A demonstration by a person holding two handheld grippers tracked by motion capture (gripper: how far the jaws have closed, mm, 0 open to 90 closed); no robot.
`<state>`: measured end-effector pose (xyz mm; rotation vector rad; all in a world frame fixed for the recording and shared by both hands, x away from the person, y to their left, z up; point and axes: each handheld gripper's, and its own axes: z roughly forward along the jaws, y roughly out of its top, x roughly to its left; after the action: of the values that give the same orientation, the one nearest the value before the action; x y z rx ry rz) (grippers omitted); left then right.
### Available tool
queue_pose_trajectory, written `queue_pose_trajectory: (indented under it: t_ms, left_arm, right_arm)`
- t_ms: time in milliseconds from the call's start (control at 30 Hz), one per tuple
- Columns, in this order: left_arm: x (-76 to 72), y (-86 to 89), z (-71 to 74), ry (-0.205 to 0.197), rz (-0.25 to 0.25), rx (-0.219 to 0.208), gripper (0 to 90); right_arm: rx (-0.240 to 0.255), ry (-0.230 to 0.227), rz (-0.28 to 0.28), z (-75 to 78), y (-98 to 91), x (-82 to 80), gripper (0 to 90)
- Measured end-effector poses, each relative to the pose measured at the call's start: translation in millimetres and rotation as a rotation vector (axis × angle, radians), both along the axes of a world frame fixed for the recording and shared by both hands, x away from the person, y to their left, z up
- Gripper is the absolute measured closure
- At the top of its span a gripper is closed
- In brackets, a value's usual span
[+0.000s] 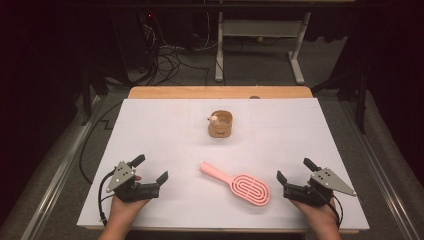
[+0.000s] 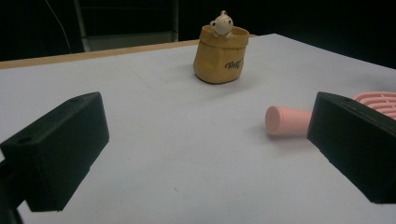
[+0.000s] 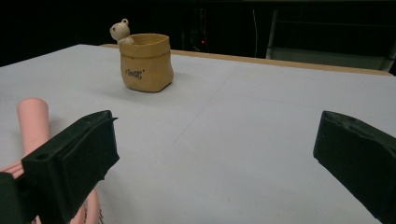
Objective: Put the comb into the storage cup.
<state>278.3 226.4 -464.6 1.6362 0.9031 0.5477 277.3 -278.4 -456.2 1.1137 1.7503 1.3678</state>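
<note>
Both tongs, left [image 1: 150,168] and right [image 1: 294,169], rest wide apart and empty near the worktop's [image 1: 150,125] front edge, the pink hairbrush [image 1: 237,183] flat between them; its low profile could let jaws skid off.

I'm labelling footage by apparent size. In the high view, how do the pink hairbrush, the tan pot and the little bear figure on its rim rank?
1. pink hairbrush, longest by far
2. tan pot, though it sits farther from the camera
3. bear figure, tiny

Bright white table [image 1: 165,125], dark surroundings, soft shadows.
</note>
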Motion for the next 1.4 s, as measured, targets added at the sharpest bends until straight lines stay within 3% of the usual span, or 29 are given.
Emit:
queue_pose_trajectory:
  t_ms: [767, 1400]
  left_arm:
    - [-1.6, 0.9, 0.1, -0.008, -0.006, -0.001, 0.0]
    - [0.5, 0.6, -0.8, -0.008, -0.006, -0.003, 0.0]
  right_arm:
    - [-0.008, -0.012, 0.000, 2.1, 1.0, -2.3, 0.3]
    - [-0.047, 0.013, -0.003, 4.8, 3.4, -1.8, 0.3]
